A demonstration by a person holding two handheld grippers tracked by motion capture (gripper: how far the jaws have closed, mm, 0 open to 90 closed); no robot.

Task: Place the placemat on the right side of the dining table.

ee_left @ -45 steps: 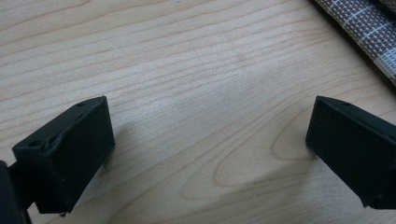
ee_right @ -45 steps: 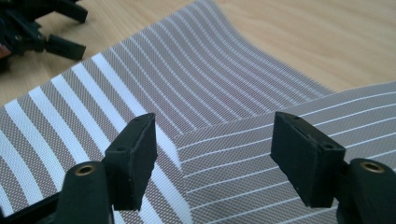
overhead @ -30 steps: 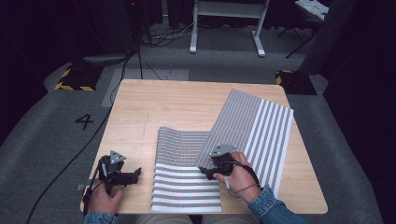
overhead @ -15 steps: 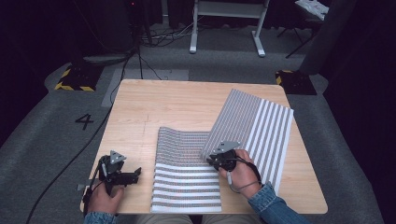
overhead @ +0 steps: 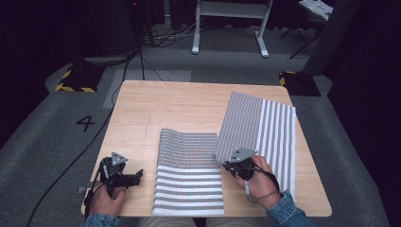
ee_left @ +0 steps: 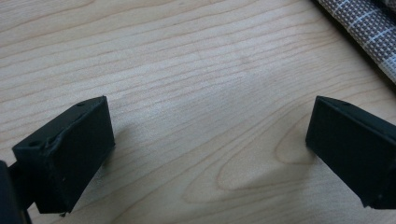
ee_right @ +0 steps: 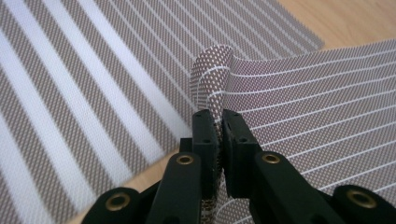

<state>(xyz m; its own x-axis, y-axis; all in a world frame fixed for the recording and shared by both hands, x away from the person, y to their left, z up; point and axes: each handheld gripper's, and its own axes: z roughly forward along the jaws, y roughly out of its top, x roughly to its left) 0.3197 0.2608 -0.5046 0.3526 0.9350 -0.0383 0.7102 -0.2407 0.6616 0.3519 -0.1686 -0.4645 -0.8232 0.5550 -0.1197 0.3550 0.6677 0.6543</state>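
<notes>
- Overhead, in the high view, a grey-and-white striped woven cloth (overhead: pixel 265 127) lay across the right half of the pale wooden worktop (overhead: pixel 156 109), one part flat at the near middle, the other running out to the right edge.
- There the right gripper (overhead: pixel 232 166) sat at the cloth's raised inner edge, lifting a panel whose finely striped underside faced the camera; the left gripper (overhead: pixel 135 176) rested on bare wood just left of the cloth.
- From the left gripper view, its black jaws stood wide apart with nothing between them, the cloth's edge (ee_left: pixel 369 32) off at the upper right.
- From the right gripper view, the jaws were closed tight on a curled corner (ee_right: pixel 212 79) of the cloth.
- Judging by this, the right hand was nearer, and the fold would travel leftward over the flat part.
</notes>
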